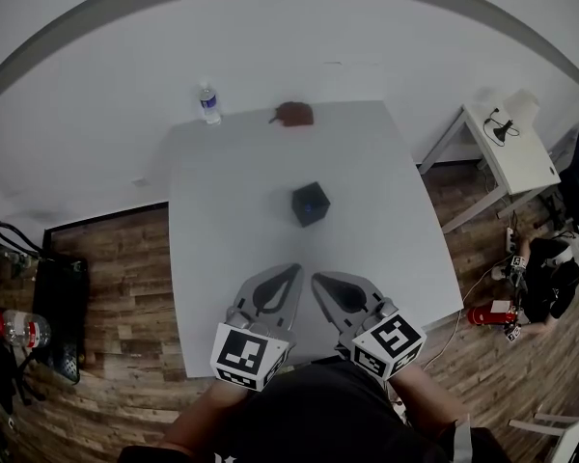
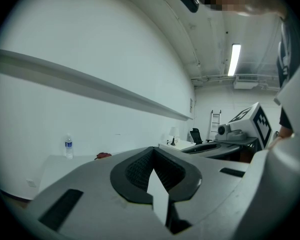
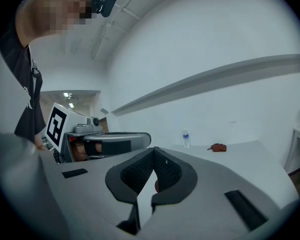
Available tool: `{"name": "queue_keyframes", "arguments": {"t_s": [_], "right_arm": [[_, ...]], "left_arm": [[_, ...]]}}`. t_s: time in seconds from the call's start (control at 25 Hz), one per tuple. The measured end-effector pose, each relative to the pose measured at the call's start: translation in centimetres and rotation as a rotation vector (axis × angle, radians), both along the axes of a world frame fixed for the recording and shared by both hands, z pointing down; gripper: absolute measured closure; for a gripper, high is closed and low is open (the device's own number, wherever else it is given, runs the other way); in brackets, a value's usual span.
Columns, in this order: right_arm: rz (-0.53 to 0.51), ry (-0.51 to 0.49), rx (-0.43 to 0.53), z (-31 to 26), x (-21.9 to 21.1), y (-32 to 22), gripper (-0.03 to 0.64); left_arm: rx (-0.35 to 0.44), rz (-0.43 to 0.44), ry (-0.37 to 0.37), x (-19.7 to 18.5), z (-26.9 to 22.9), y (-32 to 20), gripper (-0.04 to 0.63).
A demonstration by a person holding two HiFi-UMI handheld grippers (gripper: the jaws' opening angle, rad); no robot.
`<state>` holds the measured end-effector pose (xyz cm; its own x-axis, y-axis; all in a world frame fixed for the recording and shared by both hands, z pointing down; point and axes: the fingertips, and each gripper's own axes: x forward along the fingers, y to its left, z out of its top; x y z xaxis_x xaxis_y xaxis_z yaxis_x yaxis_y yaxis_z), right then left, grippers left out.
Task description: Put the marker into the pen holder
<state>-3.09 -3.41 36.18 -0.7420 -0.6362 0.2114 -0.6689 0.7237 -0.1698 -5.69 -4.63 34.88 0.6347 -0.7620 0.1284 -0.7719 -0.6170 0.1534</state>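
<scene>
The black cube-shaped pen holder (image 1: 310, 204) stands near the middle of the white table (image 1: 222, 258). No marker is clearly visible in any view. My left gripper (image 1: 293, 271) and right gripper (image 1: 319, 280) hover side by side over the table's near edge, both shut, their tips pointing toward the holder and well short of it. In the left gripper view the left gripper (image 2: 154, 153) has its jaws together with nothing held. The right gripper (image 3: 154, 150) looks the same in its own view, though a faint reddish spot shows in the gap.
A water bottle (image 1: 208, 104) and a red-brown object (image 1: 293, 114) sit at the table's far edge by the wall. A second white table (image 1: 507, 152) stands to the right. A person (image 1: 545, 283) and a red cylinder (image 1: 487, 313) are on the wooden floor there.
</scene>
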Motion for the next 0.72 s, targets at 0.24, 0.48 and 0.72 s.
{"name": "queue_keyframes", "arguments": {"t_s": [0.24,0.48,0.72], "right_arm": [[0.013,0.002,0.013,-0.4,0.1,0.1,0.603],[0.021,0.0,0.018,-0.7,0.5,-0.1,0.603],[0.029,0.005,0.015,-0.7,1.2,-0.3,0.603]], "left_arm": [[0.006,-0.005,0.001,-0.1,-0.1,0.2,0.591],[0.007,-0.002,0.01,0.3,-0.1,0.1,0.591],[0.006,-0.002,0.009,0.8,-0.1,-0.2,0.591]]}}
